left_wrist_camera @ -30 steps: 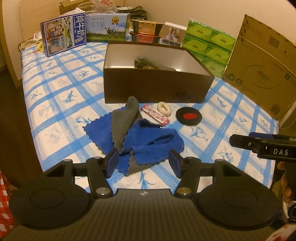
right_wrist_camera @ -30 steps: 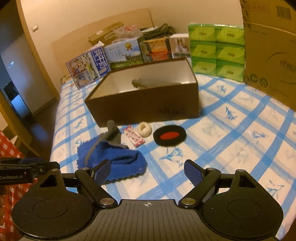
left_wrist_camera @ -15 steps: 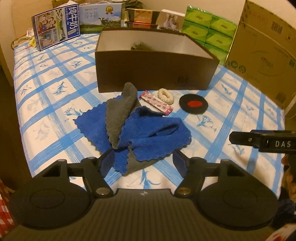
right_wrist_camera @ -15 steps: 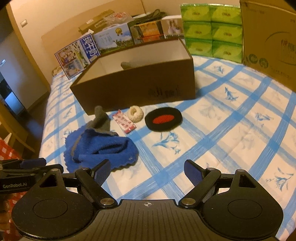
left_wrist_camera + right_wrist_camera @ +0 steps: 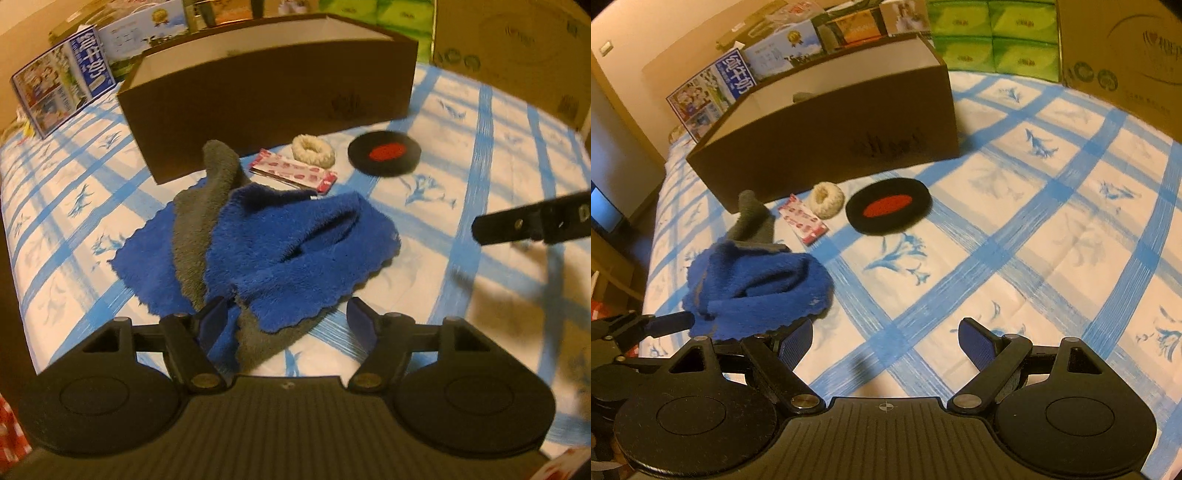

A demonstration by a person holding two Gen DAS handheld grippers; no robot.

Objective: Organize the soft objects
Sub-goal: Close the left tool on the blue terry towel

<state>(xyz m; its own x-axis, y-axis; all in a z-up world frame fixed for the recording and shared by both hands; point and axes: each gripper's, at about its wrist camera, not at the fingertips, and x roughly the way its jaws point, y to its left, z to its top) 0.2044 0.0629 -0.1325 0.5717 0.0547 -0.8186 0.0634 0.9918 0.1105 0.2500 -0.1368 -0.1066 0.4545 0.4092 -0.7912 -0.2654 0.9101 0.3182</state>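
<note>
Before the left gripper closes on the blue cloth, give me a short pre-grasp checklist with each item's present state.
1. Left gripper jaws apart, having just been opening: ok.
2. Near edge of the blue cloth between the left fingers: ok.
3. Pads pressing on the cloth: not ok, not yet gripped.
4. Right gripper open, nothing between its fingers: ok.
5. Brown box open-topped behind the cloth: ok.
6. Cloth clear of the pink packet: cannot tell; they meet or overlap.
</note>
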